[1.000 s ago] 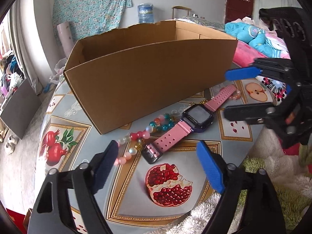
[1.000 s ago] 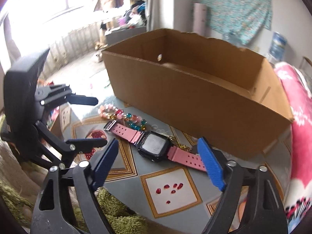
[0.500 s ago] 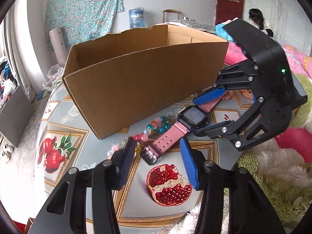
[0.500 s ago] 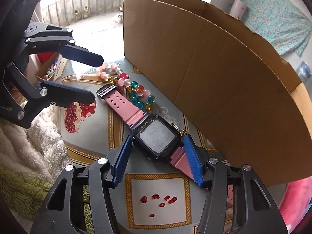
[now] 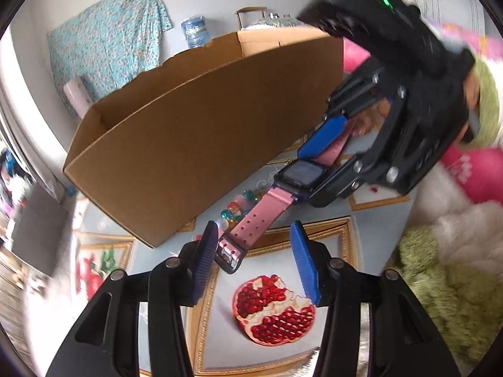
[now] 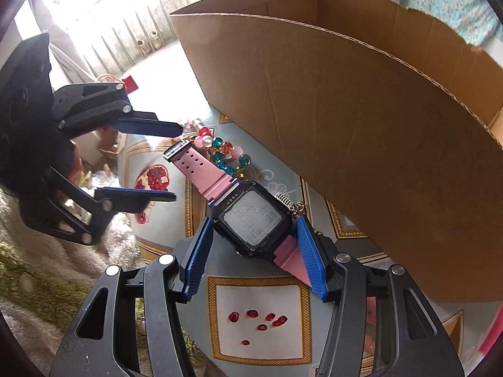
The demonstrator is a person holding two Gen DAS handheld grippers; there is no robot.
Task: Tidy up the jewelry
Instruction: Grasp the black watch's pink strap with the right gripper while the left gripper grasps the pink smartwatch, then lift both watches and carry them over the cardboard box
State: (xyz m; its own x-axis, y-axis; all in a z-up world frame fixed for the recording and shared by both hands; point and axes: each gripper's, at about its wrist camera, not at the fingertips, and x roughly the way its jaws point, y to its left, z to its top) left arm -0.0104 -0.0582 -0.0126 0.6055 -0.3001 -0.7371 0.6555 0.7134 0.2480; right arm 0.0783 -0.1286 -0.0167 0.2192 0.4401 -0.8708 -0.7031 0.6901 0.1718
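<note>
The pink watch point(image 6: 248, 216) is lying on the counter point(image 6: 257, 323) close beside the cardboard box point(image 6: 361, 125), partly over a bead bracelet point(image 6: 226, 154). Both tools have narrowed from a wide spread within the last second and moved in on it. The right tool point(image 6: 251, 257) is now bracketing the watch case, its pads apparently touching case and strap, so a grip is seemingly forming. The left tool point(image 5: 253, 257) is straddling the buckle end, half-open, one pad touching the strap and the other clear. A two-handed lift toward the box is probably coming.
</note>
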